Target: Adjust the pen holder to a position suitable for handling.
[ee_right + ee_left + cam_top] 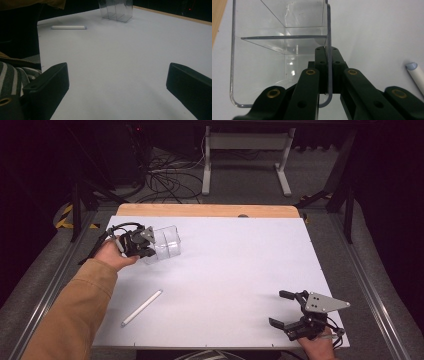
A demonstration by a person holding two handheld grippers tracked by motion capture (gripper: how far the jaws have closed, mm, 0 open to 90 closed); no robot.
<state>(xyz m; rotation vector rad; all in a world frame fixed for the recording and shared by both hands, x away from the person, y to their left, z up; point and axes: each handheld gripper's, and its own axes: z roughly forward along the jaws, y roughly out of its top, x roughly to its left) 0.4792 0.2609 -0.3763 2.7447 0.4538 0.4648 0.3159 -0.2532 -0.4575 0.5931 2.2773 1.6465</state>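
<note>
So: left gripper [150, 244] clamped on side wall of clear divided box [167, 242], far-left part of white table [240, 265]; jaws pinch thin wall edge (only graspable part, judging by shape), one jaw inside the box, one outside. Box looks tipped, likely being lifted or repositioned. White tube [142, 307] lies loose nearer the person, apart from box. Right gripper [290, 309] wide apart, holding nothing, parked near-right corner, out of way.

We see a clear plastic organizer [166, 243] with inner dividers [284, 37], lying on its side at the desk's ten o'clock area, one thin wall pinched at its rim.
</note>
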